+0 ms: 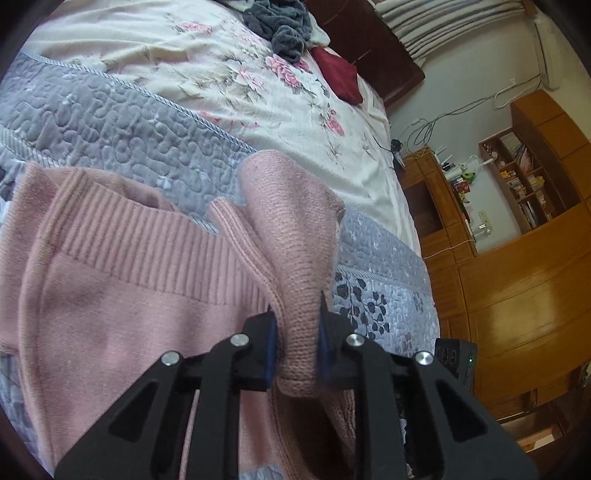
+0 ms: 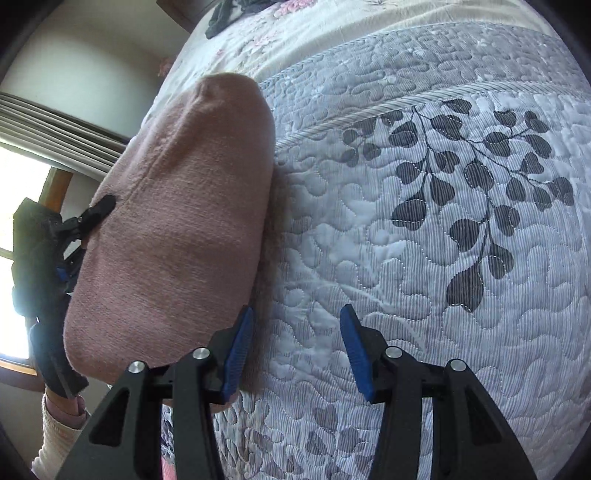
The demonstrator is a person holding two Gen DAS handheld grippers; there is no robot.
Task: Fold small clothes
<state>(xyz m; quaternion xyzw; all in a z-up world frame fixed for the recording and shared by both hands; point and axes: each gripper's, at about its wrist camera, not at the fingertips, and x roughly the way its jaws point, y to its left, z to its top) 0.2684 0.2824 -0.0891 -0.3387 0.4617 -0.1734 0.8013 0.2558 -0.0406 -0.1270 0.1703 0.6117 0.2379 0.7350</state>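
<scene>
A pink knit sweater (image 1: 122,295) lies on the grey quilt, its ribbed band running across the left wrist view. My left gripper (image 1: 297,325) is shut on a bunched fold of the sweater, which rises up between the blue pads in a lifted flap (image 1: 291,206). In the right wrist view the same pink sweater (image 2: 177,229) hangs as a folded, lifted panel on the left, with the left gripper (image 2: 85,221) seen behind it. My right gripper (image 2: 297,354) stands open over the quilt, its left pad (image 2: 238,354) beside the sweater's edge, nothing between its fingers.
The grey quilt (image 2: 424,258) with a dark leaf print covers the bed, over a floral sheet (image 1: 221,74). A grey garment (image 1: 280,26) and a dark red cloth (image 1: 340,74) lie near the headboard. Wooden cabinets (image 1: 517,277) stand beside the bed. A sleeved hand (image 2: 59,417) holds the left gripper.
</scene>
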